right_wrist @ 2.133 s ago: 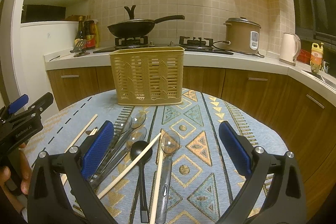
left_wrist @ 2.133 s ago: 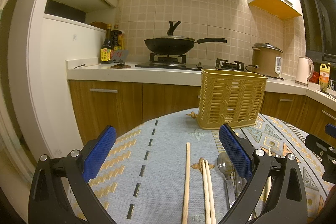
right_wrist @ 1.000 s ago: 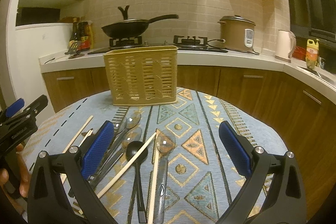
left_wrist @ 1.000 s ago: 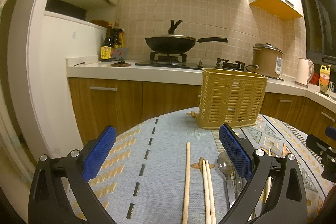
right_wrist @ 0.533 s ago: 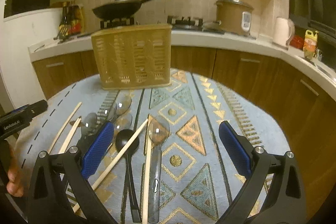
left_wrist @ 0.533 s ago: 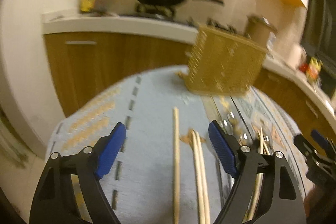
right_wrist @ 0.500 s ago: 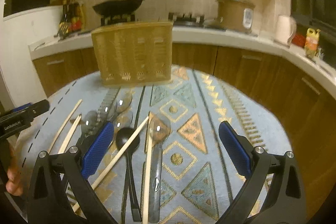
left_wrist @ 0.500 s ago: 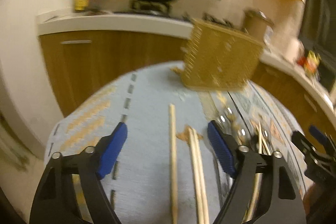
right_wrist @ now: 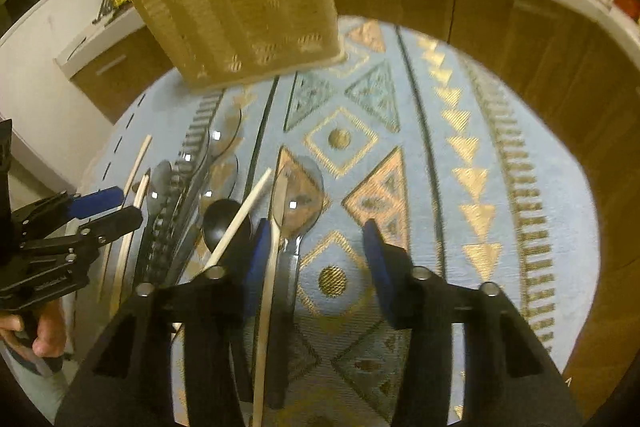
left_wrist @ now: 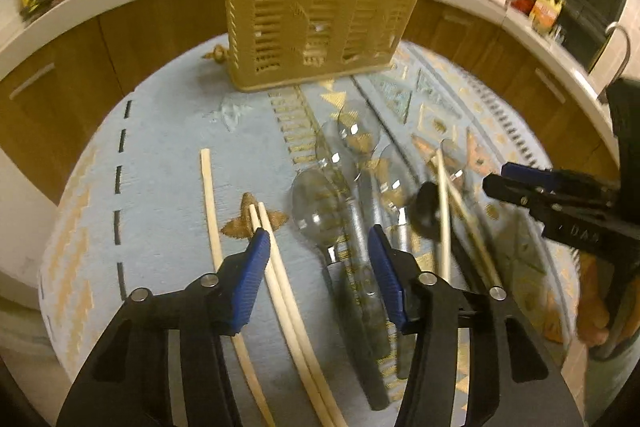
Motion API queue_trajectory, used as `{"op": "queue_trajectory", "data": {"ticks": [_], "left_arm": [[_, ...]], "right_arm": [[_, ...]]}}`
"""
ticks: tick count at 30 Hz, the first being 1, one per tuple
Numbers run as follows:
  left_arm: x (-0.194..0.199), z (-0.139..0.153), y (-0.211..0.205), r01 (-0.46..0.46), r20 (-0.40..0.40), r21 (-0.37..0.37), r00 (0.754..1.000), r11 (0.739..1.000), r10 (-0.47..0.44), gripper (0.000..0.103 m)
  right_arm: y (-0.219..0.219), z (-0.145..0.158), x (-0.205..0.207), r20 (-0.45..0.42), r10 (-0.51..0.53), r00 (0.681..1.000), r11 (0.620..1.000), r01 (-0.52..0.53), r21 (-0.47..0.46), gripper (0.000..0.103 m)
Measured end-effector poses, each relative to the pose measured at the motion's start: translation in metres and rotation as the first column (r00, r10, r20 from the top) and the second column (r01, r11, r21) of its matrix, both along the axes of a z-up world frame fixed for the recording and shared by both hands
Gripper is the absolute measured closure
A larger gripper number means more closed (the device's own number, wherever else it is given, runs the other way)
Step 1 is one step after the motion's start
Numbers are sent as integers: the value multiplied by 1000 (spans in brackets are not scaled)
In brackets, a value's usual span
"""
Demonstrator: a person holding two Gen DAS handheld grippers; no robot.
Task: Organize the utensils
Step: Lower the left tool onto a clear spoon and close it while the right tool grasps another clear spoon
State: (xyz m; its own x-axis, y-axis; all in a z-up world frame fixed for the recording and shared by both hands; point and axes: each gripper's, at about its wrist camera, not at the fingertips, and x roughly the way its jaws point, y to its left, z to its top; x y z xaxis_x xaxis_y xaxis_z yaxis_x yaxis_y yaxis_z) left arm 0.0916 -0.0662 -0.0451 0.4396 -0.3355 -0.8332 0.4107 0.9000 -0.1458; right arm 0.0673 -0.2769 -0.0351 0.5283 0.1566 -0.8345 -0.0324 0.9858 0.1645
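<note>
A tan slotted utensil basket [left_wrist: 320, 7] stands at the far side of the round table. Chopsticks and spoons lie loose on the patterned cloth [right_wrist: 460, 155]. My left gripper [left_wrist: 320, 267] points down over a pair of chopsticks [left_wrist: 276, 267] and a clear spoon [left_wrist: 316, 215]; its jaws are closing, pads touching neither. A single chopstick [left_wrist: 212, 219] lies left of it. My right gripper [right_wrist: 316, 267] hangs over a chopstick [right_wrist: 276, 247] and a clear spoon [right_wrist: 298, 195], jaws closing, gripping nothing. A black spoon [right_wrist: 224, 223] and a slanted chopstick [right_wrist: 244, 215] lie just left.
More clear spoons [left_wrist: 352, 135] lie side by side in the middle. Each gripper shows in the other's view: the right [left_wrist: 560, 203], the left [right_wrist: 96, 207] with a hand [right_wrist: 44, 339]. Wooden cabinets [right_wrist: 540, 39] and a white counter ring the table. The cloth's right half is bare.
Both grippers have tipped down from looking across the kitchen to looking at the table, moved in over the utensils, and their jaws have narrowed from wide open.
</note>
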Motion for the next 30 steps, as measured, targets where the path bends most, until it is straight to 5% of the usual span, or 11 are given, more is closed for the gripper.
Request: {"op": "queue_trajectory", "data": {"ticks": [24,26,30], "left_arm": [[30,-9,-29,51,-43,53,998,997,-48,69],[31,-8,-30,53,-42,42,998,998,-51,72],[29,-9,-29,46,-27,28,999,999,-46,73]], "right_arm": [[38,-17,42,-46,58,997,979,-66,-191,64],[40,-17,43,-42,72,997,976,-79,-204,72],[39,-18,43,-39,84,996,976,-90,-200,72]]}}
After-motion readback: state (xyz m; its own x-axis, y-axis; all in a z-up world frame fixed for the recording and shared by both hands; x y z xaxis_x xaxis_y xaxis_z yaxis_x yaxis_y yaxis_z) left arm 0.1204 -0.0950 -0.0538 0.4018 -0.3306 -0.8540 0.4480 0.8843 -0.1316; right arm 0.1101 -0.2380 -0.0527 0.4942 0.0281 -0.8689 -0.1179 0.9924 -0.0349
